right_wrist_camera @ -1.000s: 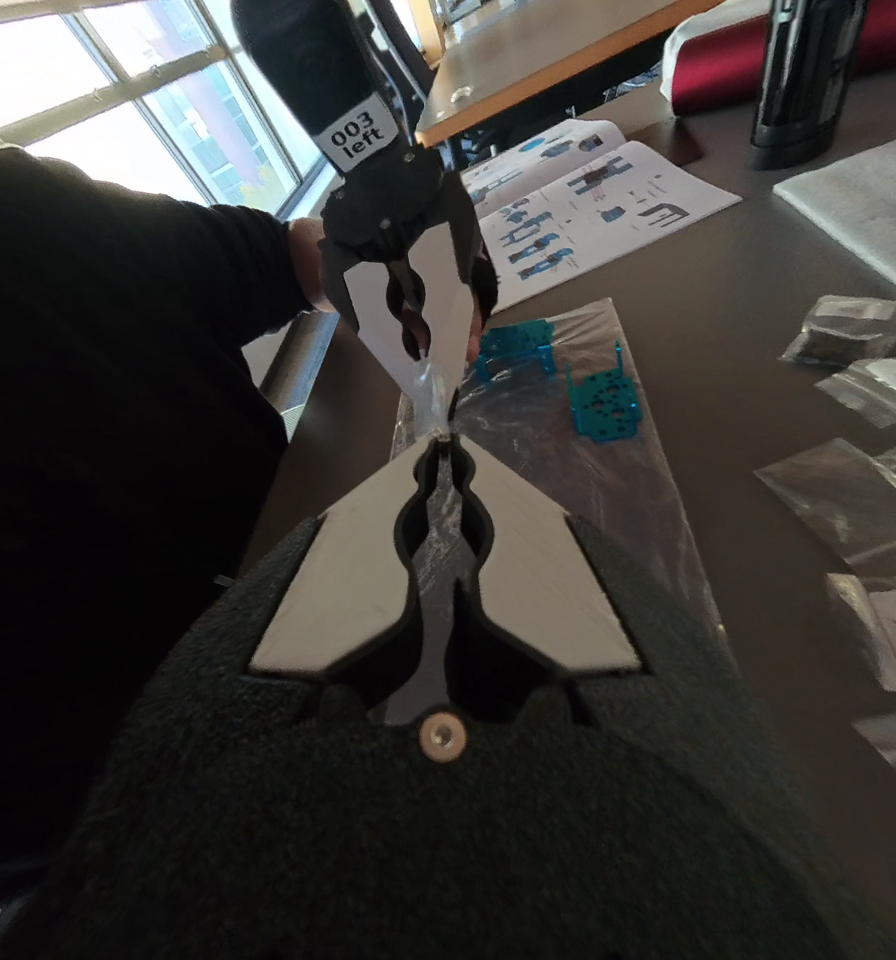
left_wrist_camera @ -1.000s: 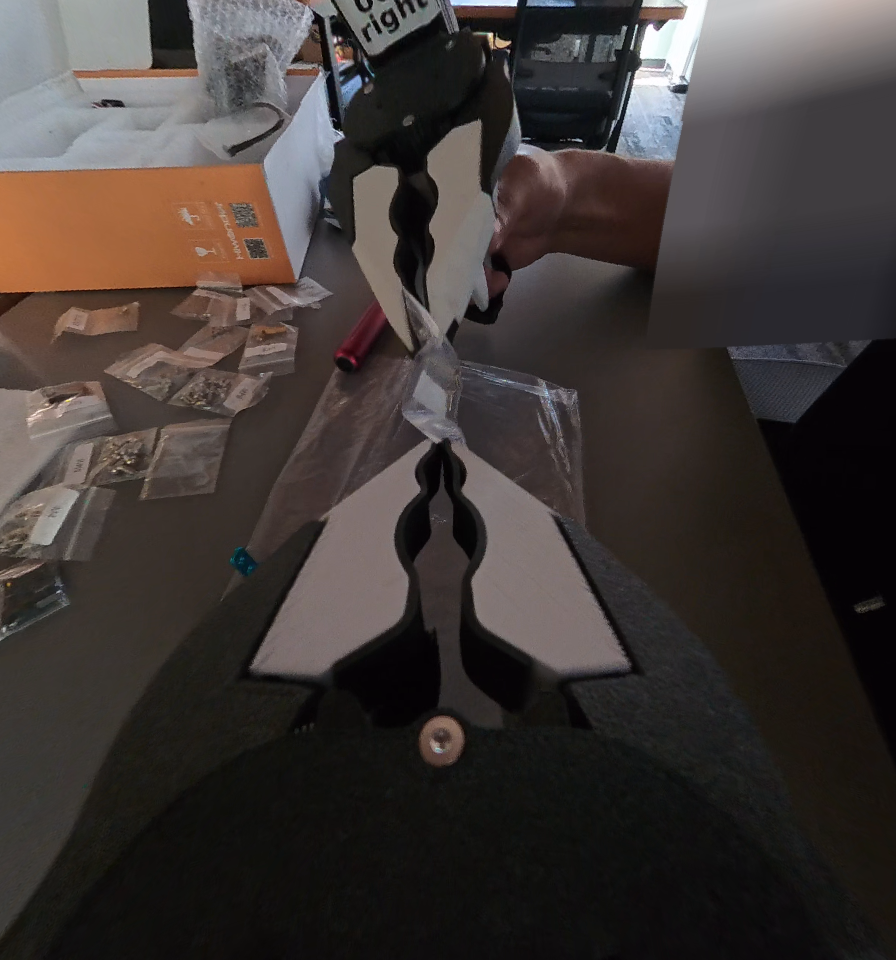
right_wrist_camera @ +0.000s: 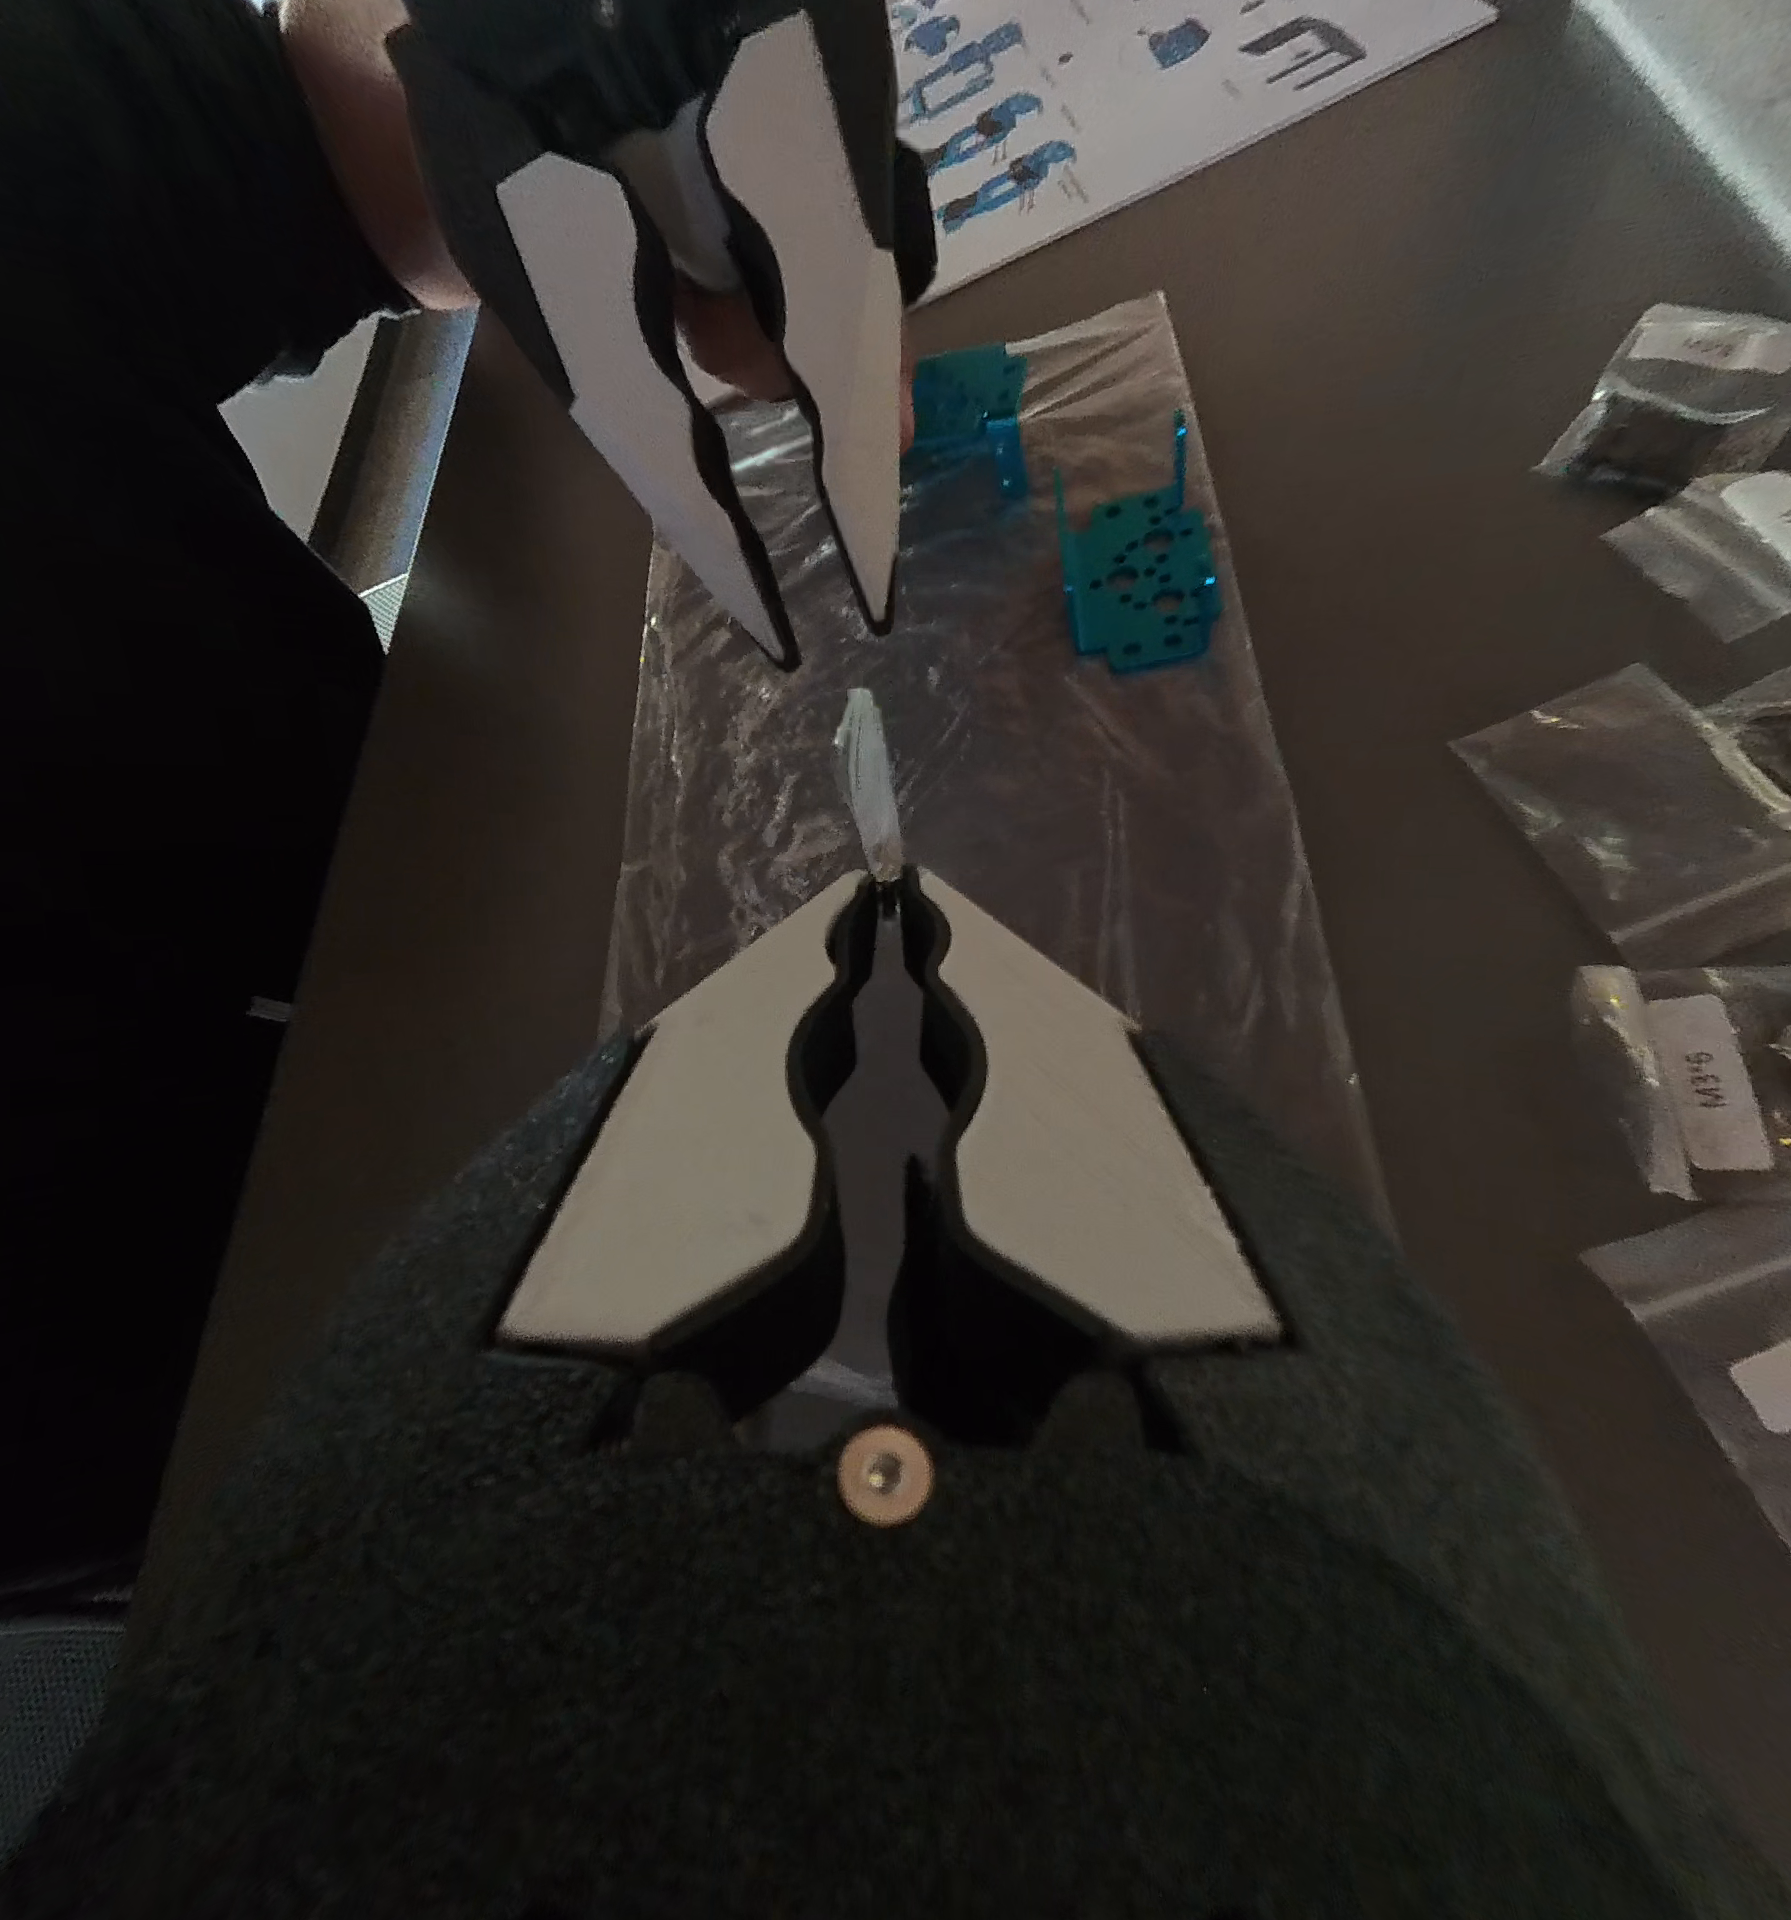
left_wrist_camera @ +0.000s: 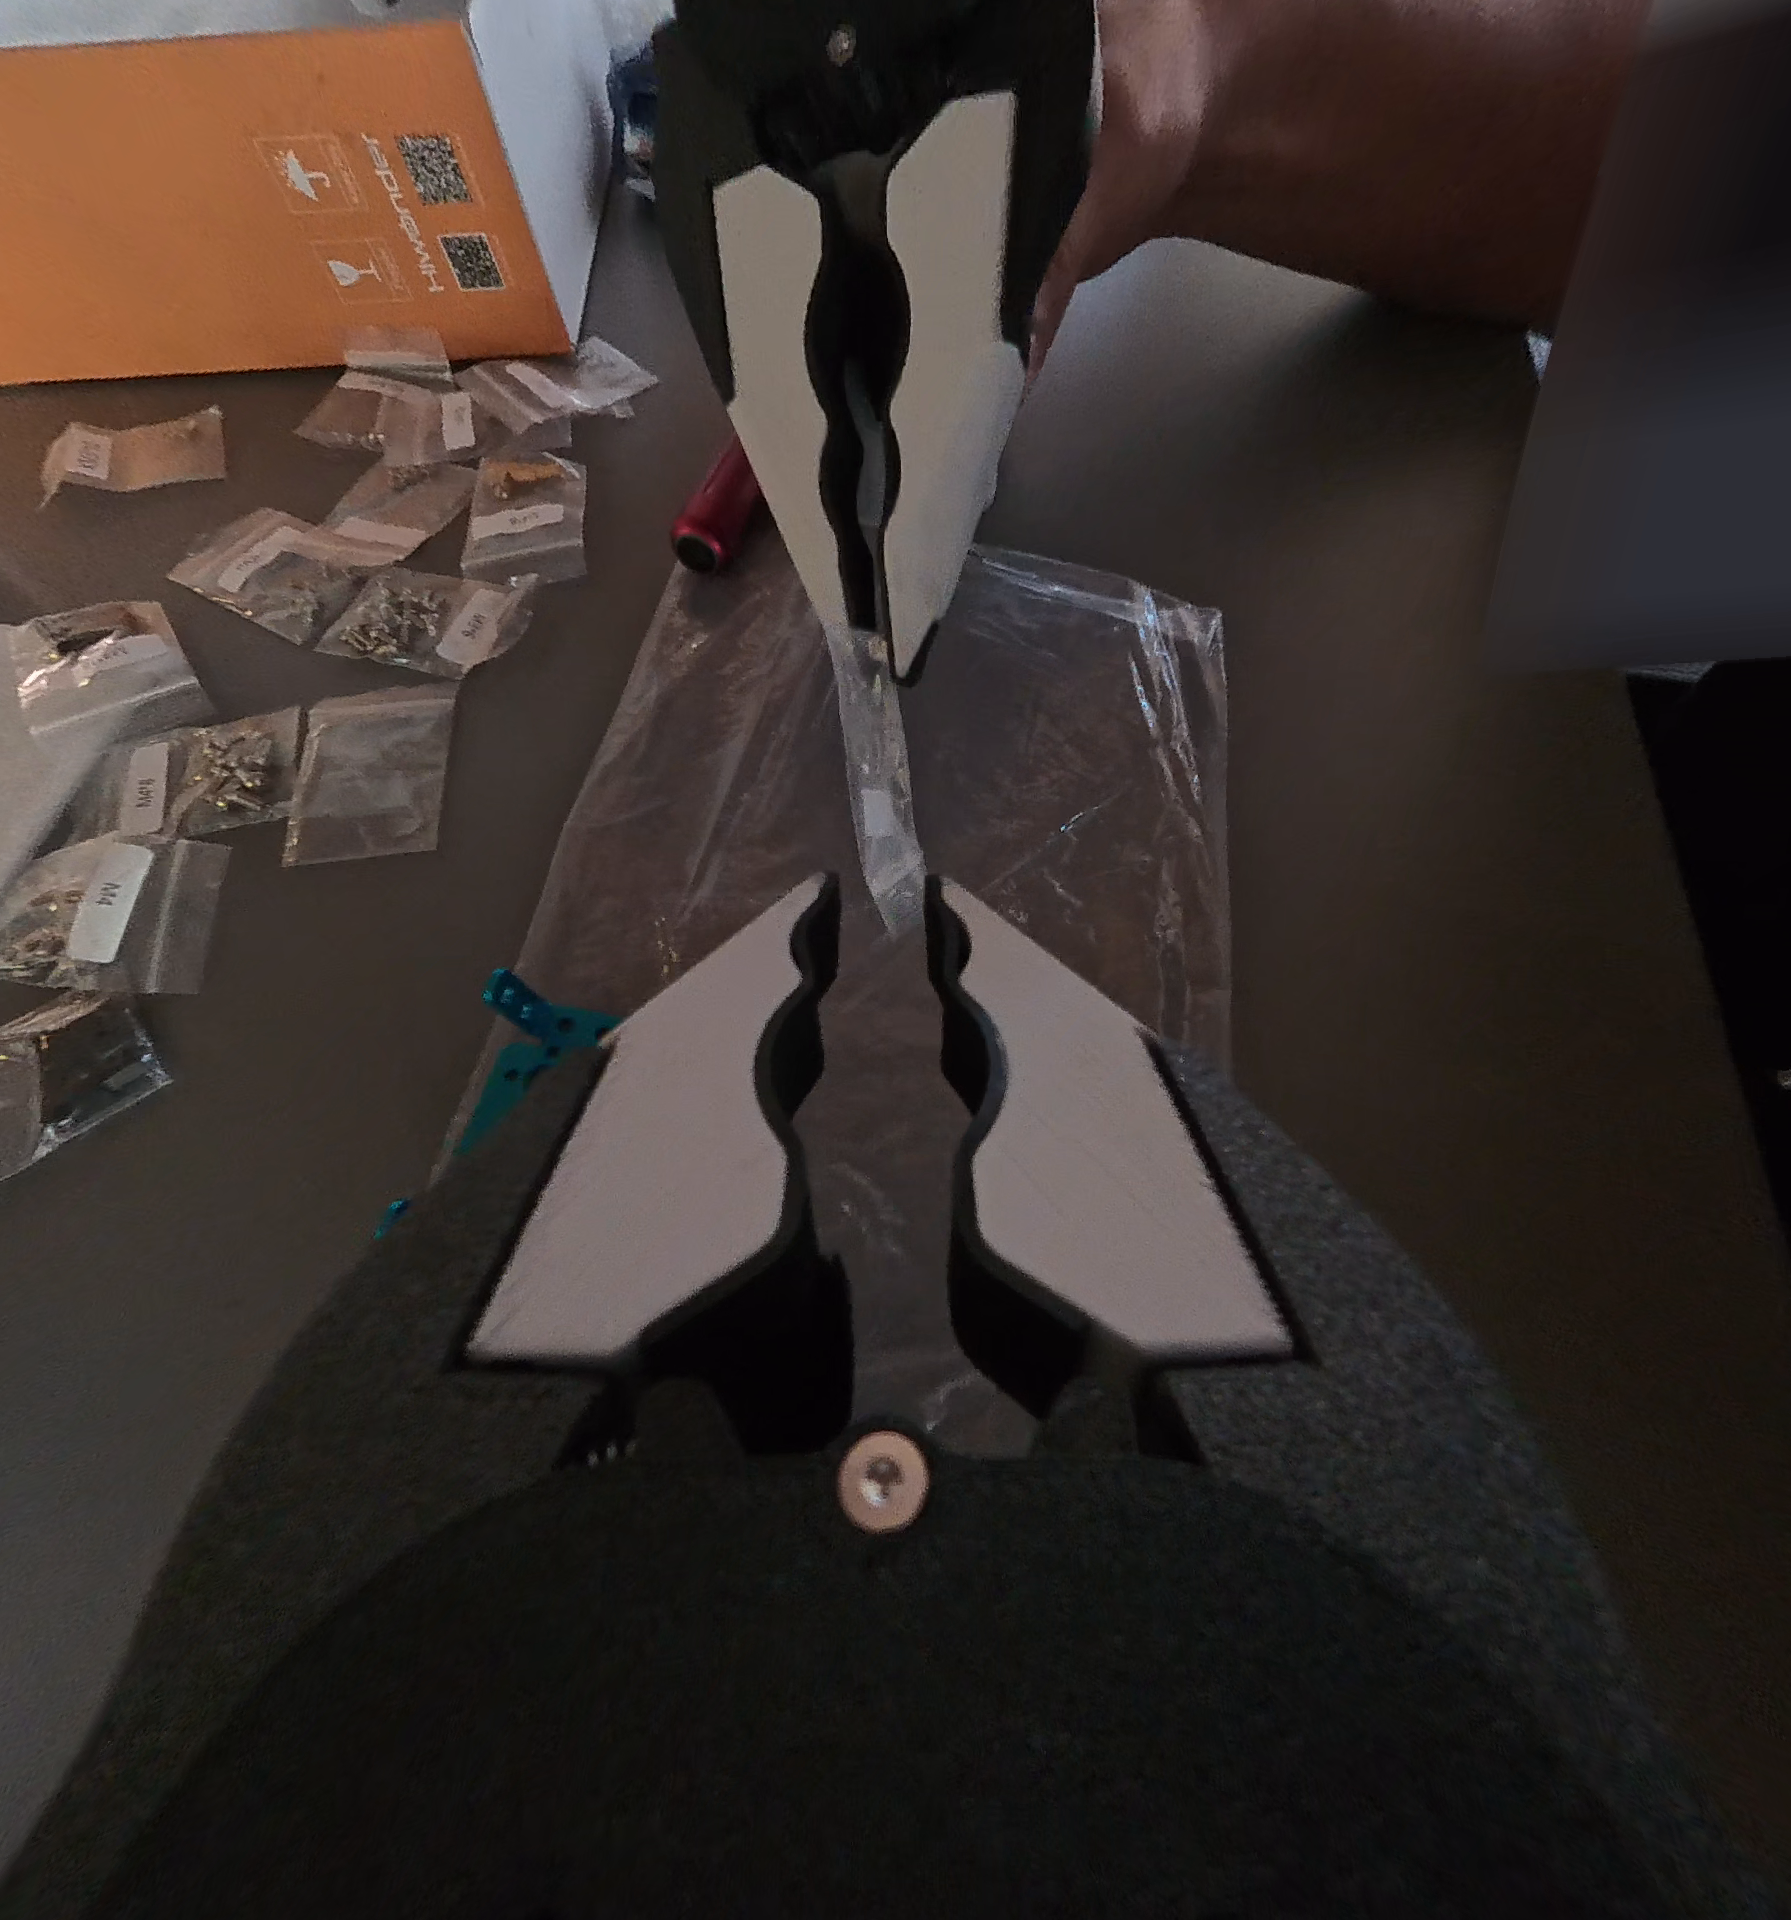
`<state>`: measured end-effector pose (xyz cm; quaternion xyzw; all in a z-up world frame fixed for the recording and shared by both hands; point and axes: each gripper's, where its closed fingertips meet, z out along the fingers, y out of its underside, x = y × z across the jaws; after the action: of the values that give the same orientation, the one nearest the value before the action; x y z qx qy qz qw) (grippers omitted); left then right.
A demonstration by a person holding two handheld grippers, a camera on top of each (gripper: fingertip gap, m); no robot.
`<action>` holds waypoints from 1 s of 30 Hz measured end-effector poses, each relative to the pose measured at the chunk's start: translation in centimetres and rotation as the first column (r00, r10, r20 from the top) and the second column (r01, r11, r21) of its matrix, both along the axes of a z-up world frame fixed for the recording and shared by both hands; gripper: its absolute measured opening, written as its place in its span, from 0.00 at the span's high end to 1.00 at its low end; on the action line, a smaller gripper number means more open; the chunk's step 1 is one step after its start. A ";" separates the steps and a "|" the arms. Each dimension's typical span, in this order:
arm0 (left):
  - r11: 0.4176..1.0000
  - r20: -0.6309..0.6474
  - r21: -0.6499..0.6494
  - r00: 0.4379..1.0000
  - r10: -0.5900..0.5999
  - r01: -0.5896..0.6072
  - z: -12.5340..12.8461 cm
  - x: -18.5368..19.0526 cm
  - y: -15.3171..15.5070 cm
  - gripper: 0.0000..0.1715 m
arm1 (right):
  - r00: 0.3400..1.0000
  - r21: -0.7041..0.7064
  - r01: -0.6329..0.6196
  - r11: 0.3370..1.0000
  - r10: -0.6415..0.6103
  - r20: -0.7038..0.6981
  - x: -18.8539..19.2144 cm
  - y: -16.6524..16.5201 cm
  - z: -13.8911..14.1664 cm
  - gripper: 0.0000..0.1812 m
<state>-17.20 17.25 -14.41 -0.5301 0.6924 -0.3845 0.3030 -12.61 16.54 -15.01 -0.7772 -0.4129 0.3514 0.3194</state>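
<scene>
The dark table takes up most of both views, and lying flat on it right under the two sets of jaws is a big clear plastic sheet. Off to the left gripper's left there's an orange box, with a scatter of small clear hardware bags between it and the jaws. An open instruction booklet sits beyond the left gripper in the right wrist view, and blue perforated brackets rest on the sheet just to the right of the jaws. A red cylinder pokes out behind the right gripper's tips. The left gripper has its jaws narrowly parted with nothing clamped (a clear gap between the tips). The right gripper is pinched closed on a small twisted clear bag, which sticks out from its tips toward the left gripper's.
</scene>
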 end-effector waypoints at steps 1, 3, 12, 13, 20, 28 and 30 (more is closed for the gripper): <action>1.000 -0.012 0.014 1.000 -0.002 0.002 -0.4 0.1 -0.2 0.92 | 1.000 -0.001 -0.006 1.000 0.006 0.007 -0.2 -0.1 -0.2 0.98; 0.998 -0.045 0.055 0.999 -0.013 0.016 -1.4 0.2 -0.8 0.95 | 1.000 -0.006 -0.017 1.000 0.018 0.023 -0.5 -0.3 -0.7 0.98; 0.990 -0.111 0.138 0.994 0.012 0.003 -3.2 0.7 -1.5 1.00 | 0.998 -0.017 -0.037 0.999 0.038 0.054 -0.9 -0.6 -1.6 0.98; 0.991 -0.110 0.136 0.994 0.010 0.005 -3.2 0.7 -1.5 1.00 | 0.998 -0.014 -0.037 0.999 0.037 0.051 -0.9 -0.6 -1.6 0.98; 0.993 0.021 0.084 0.997 0.078 -0.079 0.1 0.6 0.5 1.00 | 0.999 0.071 0.028 0.997 -0.026 -0.030 -0.1 0.7 0.8 0.98; 0.992 0.050 0.047 0.993 0.111 -0.114 0.9 0.4 1.6 1.00 | 0.995 0.056 0.031 0.998 -0.025 -0.093 -0.1 0.7 1.8 0.98; 0.994 0.056 0.014 0.992 0.112 -0.113 1.0 0.5 1.4 1.00 | 0.999 0.072 0.021 0.997 -0.017 -0.052 -0.3 0.6 1.2 0.98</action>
<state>-16.65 18.66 -13.38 -0.5548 0.6563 -0.3752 0.3475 -12.90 17.10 -13.76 -0.7597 -0.4097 0.3527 0.3613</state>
